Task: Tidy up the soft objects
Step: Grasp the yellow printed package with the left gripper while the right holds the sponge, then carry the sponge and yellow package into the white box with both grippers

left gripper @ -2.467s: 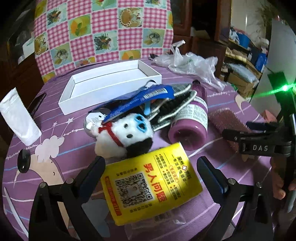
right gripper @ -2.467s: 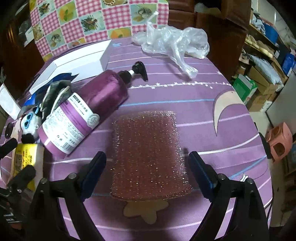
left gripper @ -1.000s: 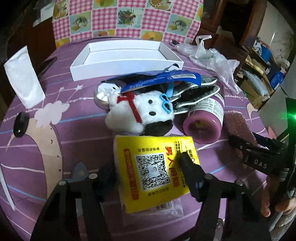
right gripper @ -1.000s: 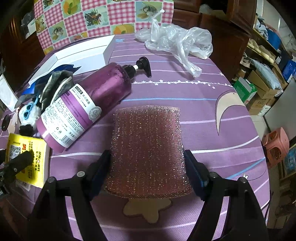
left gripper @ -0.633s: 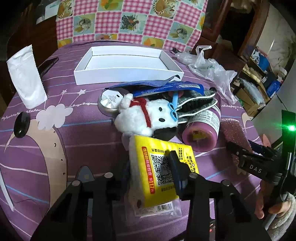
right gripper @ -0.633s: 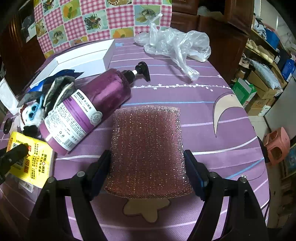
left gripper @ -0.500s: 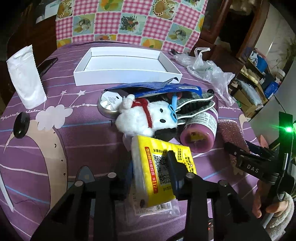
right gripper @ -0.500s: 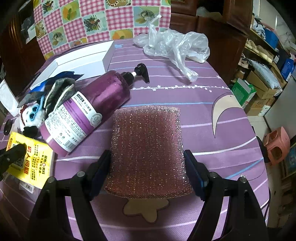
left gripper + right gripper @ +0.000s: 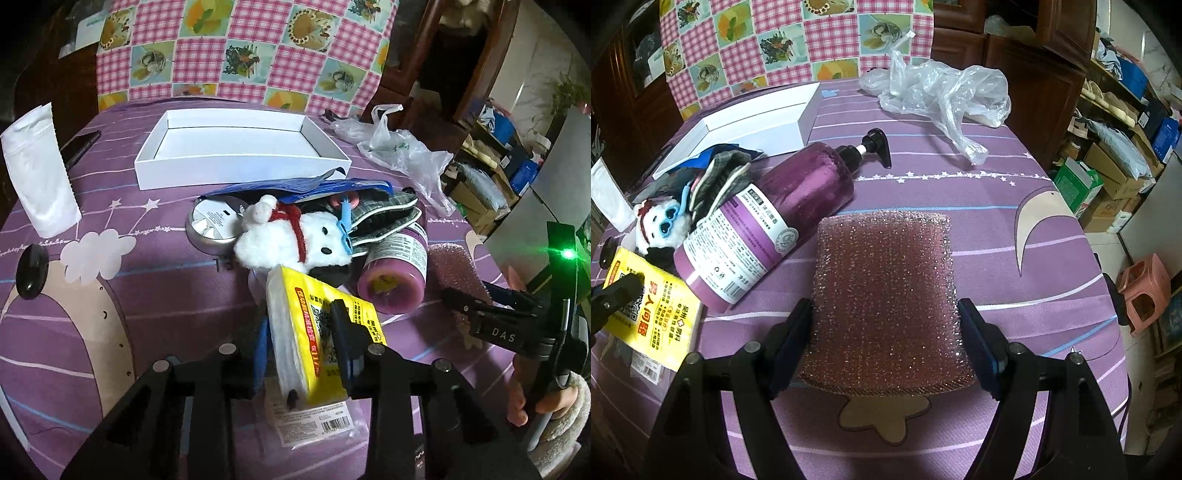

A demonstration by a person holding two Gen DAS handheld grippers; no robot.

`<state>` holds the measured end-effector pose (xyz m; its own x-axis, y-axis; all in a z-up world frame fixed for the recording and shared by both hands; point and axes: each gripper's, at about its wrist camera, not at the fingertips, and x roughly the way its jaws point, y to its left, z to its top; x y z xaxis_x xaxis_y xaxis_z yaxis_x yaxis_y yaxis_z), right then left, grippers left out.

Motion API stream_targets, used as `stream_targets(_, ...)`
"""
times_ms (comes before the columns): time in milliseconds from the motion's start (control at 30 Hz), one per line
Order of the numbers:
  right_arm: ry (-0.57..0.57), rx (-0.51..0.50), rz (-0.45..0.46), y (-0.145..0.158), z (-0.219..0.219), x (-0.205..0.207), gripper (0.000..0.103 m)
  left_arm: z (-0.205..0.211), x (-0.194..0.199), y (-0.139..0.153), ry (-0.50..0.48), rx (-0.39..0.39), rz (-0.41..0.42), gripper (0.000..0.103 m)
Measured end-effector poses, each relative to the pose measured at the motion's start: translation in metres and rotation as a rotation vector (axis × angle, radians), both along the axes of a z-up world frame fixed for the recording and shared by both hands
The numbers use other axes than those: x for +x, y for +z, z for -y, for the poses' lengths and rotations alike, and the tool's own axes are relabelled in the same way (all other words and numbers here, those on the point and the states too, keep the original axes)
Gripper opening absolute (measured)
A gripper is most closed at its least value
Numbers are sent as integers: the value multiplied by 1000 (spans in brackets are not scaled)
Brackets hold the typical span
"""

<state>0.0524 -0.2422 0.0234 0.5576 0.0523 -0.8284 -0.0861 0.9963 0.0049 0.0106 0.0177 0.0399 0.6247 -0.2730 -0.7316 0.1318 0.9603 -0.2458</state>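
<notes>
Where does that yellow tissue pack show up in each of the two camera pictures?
Left wrist view: the yellow tissue pack sits low at centre, pinched between the left gripper fingers.
Right wrist view: the pack lies at the far left edge.
Shared landmark: the purple pump bottle lying just beside it.

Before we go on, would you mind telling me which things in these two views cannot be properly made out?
- Left wrist view: the left claw hides part of the yellow tissue pack.
- Left wrist view: the blue packet and plush toy cover most of the grey checked cloth.
- Right wrist view: the sponge covers the right claw's pad faces, so contact is unclear.
- Bottle label: text too small.
</notes>
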Motion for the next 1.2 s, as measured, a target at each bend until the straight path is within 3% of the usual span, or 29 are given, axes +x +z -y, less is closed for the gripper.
stream_targets(433, 11, 38, 36, 9, 4, -4, 78, -10, -8, 6, -16, -75, -45, 23)
stream_targets(733, 48, 80, 66, 15, 3, -8, 78, -37, -39, 13, 65, -74, -46, 23)
stream_targets(967, 82, 145, 65, 27, 2, -4, 78, -49, -27, 53, 68, -122, 30, 22)
stream_targets(1200, 152, 235, 45, 68, -12, 22, 78, -49, 12, 93, 70, -161, 131, 23)
